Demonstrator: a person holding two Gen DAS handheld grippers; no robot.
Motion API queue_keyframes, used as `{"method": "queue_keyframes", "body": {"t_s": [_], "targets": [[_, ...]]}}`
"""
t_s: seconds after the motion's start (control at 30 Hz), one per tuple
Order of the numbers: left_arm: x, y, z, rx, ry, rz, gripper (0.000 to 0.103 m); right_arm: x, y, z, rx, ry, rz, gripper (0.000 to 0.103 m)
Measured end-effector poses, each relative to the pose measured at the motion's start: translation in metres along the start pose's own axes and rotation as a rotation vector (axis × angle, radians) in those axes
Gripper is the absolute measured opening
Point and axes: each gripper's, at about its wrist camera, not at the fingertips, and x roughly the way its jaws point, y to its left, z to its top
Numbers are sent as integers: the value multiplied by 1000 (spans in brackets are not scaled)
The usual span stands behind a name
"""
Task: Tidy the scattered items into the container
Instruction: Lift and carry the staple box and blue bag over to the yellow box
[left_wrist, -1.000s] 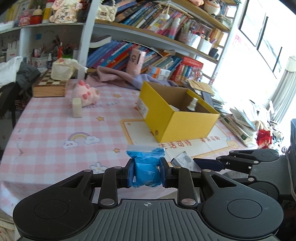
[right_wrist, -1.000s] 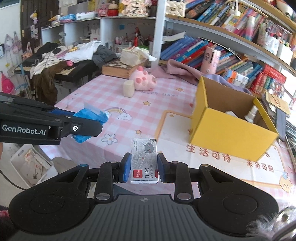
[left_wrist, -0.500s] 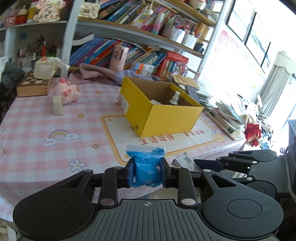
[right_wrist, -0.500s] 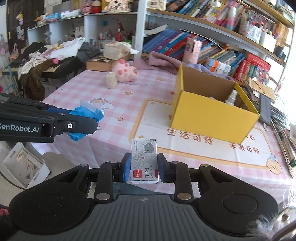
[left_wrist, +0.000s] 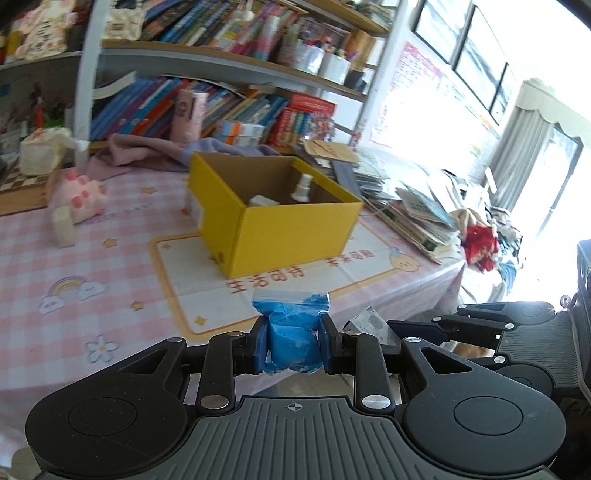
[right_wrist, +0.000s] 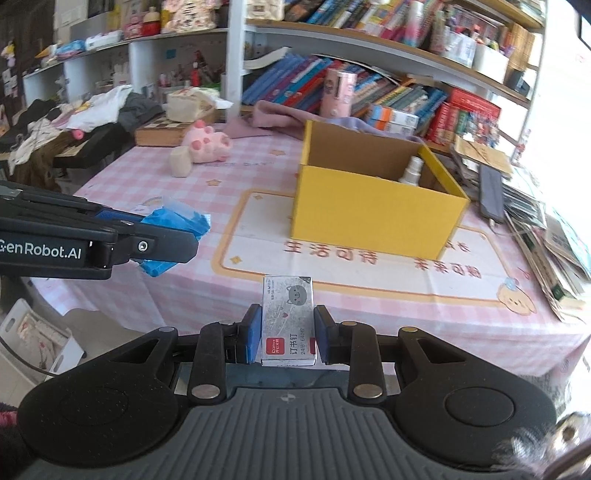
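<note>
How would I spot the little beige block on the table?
Find the open yellow cardboard box on the pink checked tablecloth. Far to its left lies a pink plush paw; the plain beige block stands at the paw's near edge, unpatterned.

"GenRobot.AI" on left gripper (right_wrist: 173, 236); "订书钉" on staple box (right_wrist: 288, 317).

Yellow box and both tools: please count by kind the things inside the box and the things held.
Inside the yellow box:
white spray bottle: 1
flat white item: 1
Held:
blue bag, left tool: 1
staples box, right tool: 1
Total: 4
</note>
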Motion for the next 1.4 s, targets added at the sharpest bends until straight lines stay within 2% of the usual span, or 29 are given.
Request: {"method": "queue_keyframes", "body": {"t_s": [0.4,0.7,1.1,1.4], "targets": [[25,-31,12,75,17,-75,26,-12,-41,-12,105,-7,-82,28],[34,-36,16,103,32,-113,26,-12,-50,-13,144,0,-116,28],[52,-39,18,123,71,-172,26,-5,-56,-16,176,45,-151,28],[82,-39,34,154,80,-198,26,21,-78,1,190,47,-152,28]]}}
